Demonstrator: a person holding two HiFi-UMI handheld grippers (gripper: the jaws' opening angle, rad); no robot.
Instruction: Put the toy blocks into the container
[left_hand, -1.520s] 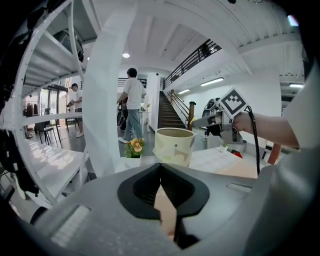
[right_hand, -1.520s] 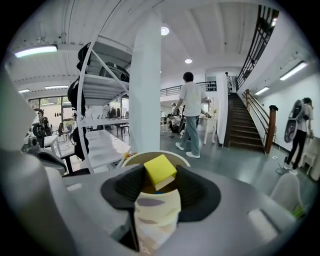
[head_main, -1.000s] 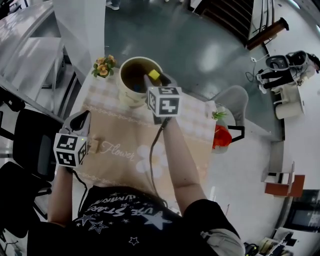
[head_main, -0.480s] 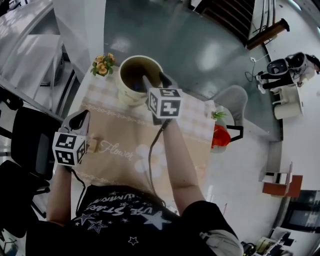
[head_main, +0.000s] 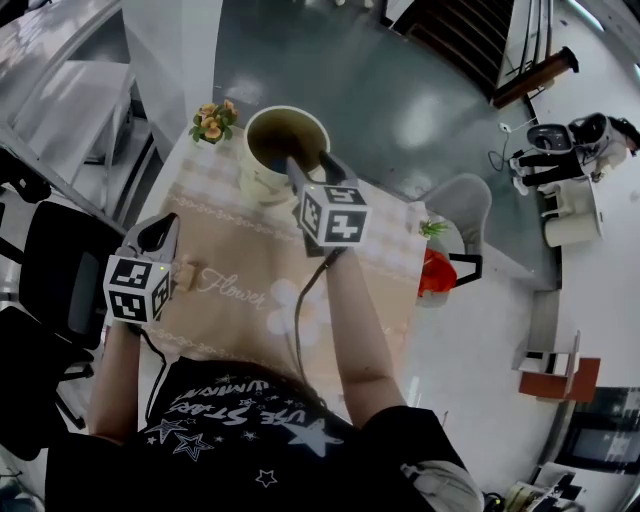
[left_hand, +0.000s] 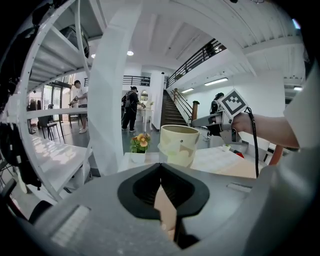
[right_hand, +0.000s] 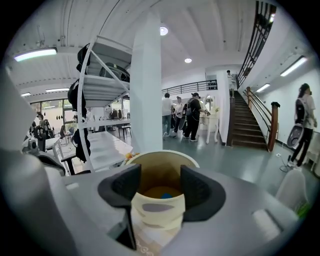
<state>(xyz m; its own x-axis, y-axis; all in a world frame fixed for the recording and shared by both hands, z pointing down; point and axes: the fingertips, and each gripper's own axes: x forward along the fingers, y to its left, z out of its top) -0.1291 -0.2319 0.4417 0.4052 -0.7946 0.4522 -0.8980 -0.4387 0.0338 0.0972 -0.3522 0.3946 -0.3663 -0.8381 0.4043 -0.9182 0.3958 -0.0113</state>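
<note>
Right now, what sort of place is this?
Probably an open indoor hall, perhaps an office lobby: a staircase to a railed gallery, a white column, and people standing about behind.

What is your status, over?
Left gripper shut. Right gripper just opened, empty, at the container. Blocks inside; one wooden block beside left gripper. Nothing blocking.

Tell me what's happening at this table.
A person works with tongs in each hand over a flower-print cloth. The right tongs hover at the rim of the cream container. Their jaws have just been opening and stand apart with nothing between them. Yellow and blue toy blocks lie inside the container. The left tongs, jaws together, sit near the table's left edge, with a small wooden block on the cloth beside them.
</note>
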